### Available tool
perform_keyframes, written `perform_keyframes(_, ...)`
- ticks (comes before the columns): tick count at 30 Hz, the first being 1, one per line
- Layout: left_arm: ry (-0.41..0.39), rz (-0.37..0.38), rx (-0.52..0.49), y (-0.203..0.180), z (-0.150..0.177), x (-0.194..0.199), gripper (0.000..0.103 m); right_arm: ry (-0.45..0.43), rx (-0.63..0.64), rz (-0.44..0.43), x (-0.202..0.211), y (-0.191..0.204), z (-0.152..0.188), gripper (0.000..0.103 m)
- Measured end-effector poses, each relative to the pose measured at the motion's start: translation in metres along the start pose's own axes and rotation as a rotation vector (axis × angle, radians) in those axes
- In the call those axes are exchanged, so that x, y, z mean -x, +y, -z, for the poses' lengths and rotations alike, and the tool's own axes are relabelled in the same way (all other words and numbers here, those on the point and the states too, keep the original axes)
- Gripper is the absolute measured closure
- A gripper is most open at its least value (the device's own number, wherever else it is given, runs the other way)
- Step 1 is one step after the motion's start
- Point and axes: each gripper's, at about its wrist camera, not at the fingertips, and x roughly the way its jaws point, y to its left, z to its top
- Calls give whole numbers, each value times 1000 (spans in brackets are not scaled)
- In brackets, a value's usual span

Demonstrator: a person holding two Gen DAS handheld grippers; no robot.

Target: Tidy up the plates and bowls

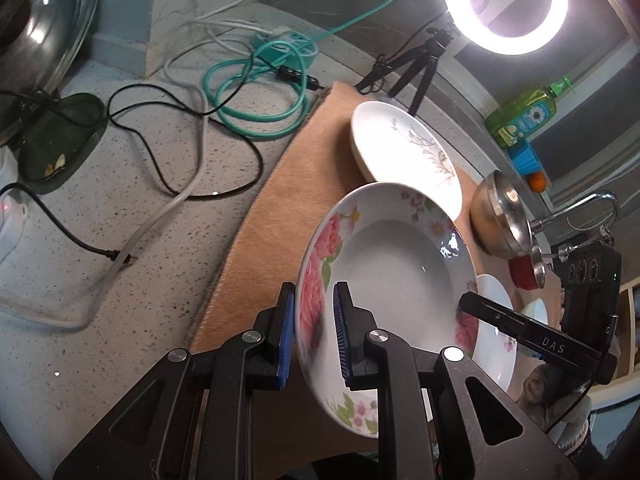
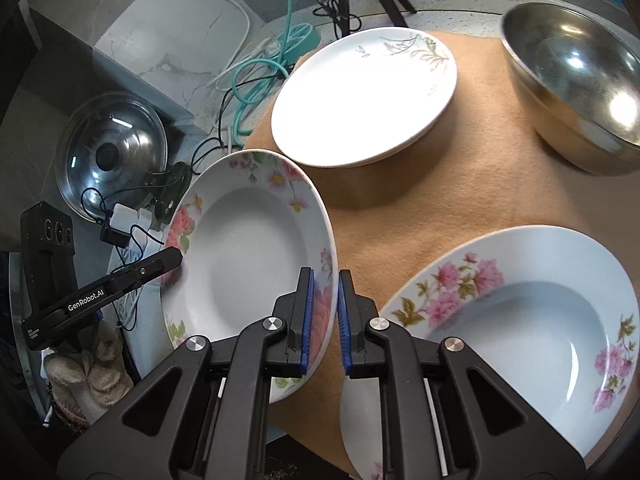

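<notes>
A deep floral plate [image 1: 400, 264] is held up off the tan mat [image 1: 280, 216] by both grippers, one on each side of its rim. My left gripper [image 1: 314, 320] is shut on its rim, and its finger also shows in the right wrist view [image 2: 160, 268]. My right gripper [image 2: 324, 312] is shut on the opposite rim of the same plate [image 2: 244, 256], and its finger shows in the left wrist view [image 1: 480, 304]. A second floral plate [image 2: 520, 320] lies on the mat [image 2: 380, 184] at the right. A white plate with a grey sprig [image 2: 360, 100] lies beyond.
A steel bowl [image 2: 576, 92] stands at the mat's far right. Cables and a teal power strip [image 1: 280, 46] lie on the speckled counter [image 1: 120, 240]. A glass pot lid [image 2: 108, 152] leans at the left. A ring light [image 1: 504, 4], a green soap bottle [image 1: 520, 116] and a tap [image 1: 580, 208] are behind.
</notes>
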Motion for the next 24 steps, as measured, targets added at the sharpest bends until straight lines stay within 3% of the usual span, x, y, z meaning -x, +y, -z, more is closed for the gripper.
perform_keyframes(24, 120, 110, -235, -108, 19, -39, 86, -96, -200, 102, 90, -84, 55, 92)
